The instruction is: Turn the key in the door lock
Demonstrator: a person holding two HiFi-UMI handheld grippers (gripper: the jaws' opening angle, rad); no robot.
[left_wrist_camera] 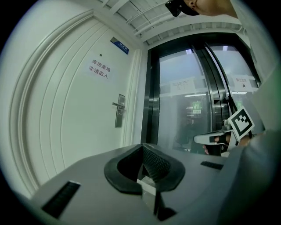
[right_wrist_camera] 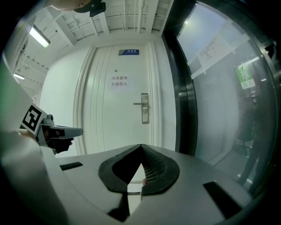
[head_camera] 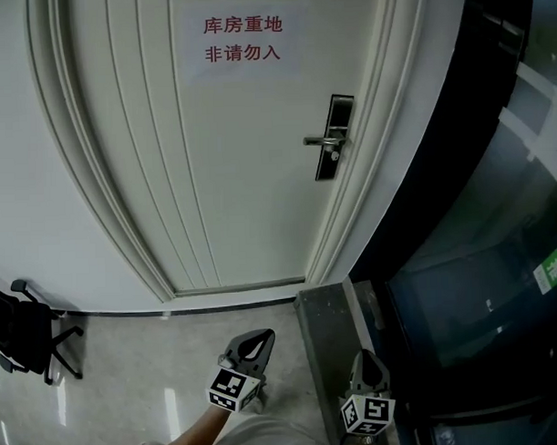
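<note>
A white door (head_camera: 212, 155) fills the head view, still some way ahead of both grippers. Its dark lock plate with a silver lever handle (head_camera: 332, 138) is on the door's right side; the lock plate also shows small in the left gripper view (left_wrist_camera: 119, 110) and in the right gripper view (right_wrist_camera: 144, 107). A key is too small to make out. My left gripper (head_camera: 261, 337) is low in the middle, shut and empty. My right gripper (head_camera: 366, 357) is beside it to the right, also shut with nothing in it. Both point toward the door.
Red characters (head_camera: 243, 38) are printed on the door. A dark glass wall (head_camera: 480, 256) runs along the right, with a grey frame base (head_camera: 329, 306) beside the door. An office chair (head_camera: 27, 331) stands at the far left on the pale floor.
</note>
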